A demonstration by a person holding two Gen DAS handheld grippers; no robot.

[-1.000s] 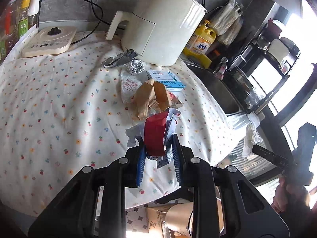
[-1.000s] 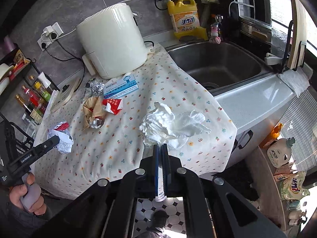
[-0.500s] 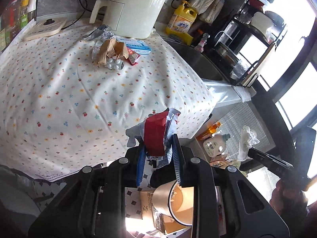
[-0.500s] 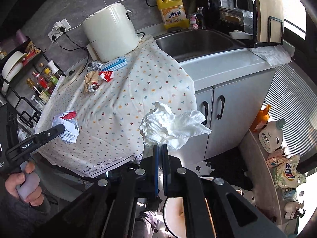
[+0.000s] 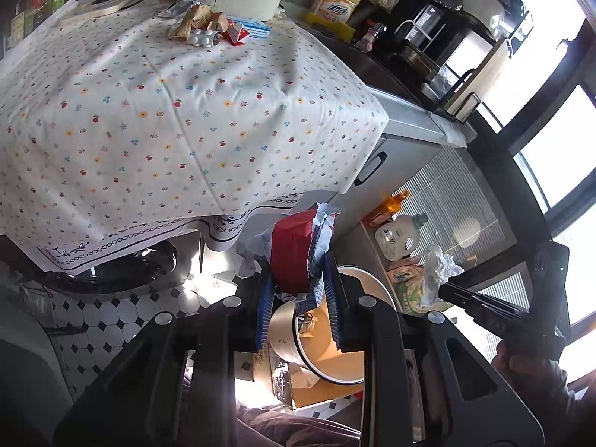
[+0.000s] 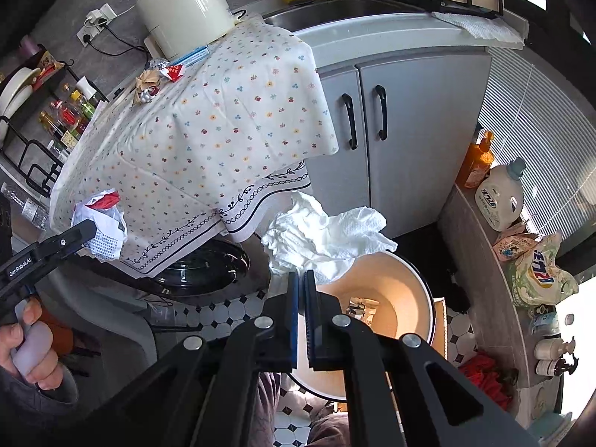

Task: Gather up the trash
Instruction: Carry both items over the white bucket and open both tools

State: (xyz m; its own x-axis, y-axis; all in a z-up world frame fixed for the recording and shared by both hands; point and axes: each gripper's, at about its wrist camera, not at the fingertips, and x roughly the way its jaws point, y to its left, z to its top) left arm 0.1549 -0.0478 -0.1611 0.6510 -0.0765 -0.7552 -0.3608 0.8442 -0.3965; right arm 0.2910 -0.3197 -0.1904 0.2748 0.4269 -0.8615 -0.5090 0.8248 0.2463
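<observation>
My left gripper [image 5: 298, 283] is shut on a red and white crumpled wrapper [image 5: 294, 253] and holds it off the table, just above a cream trash bin [image 5: 335, 354] on the floor. My right gripper [image 6: 301, 283] is shut on a crumpled white paper towel [image 6: 320, 234] above the same bin [image 6: 395, 290], which has some trash inside. More trash [image 5: 208, 28] lies at the far end of the flowered tablecloth [image 5: 167, 119]: brown paper, foil, a red packet. The left gripper with its wrapper [image 6: 100, 219] shows in the right wrist view.
A white air fryer [image 6: 186, 7] and a blue box [image 5: 253, 28] stand at the table's far end. Grey cabinet doors [image 6: 391, 123] and a sink counter lie right of the table. Detergent bottles [image 6: 499, 197] sit on a low shelf. A cardboard box [image 5: 320, 387] lies beside the bin.
Both grippers have moved back off the table and down toward the floor, each keeping its trash. The bin has come into fuller view right under them.
</observation>
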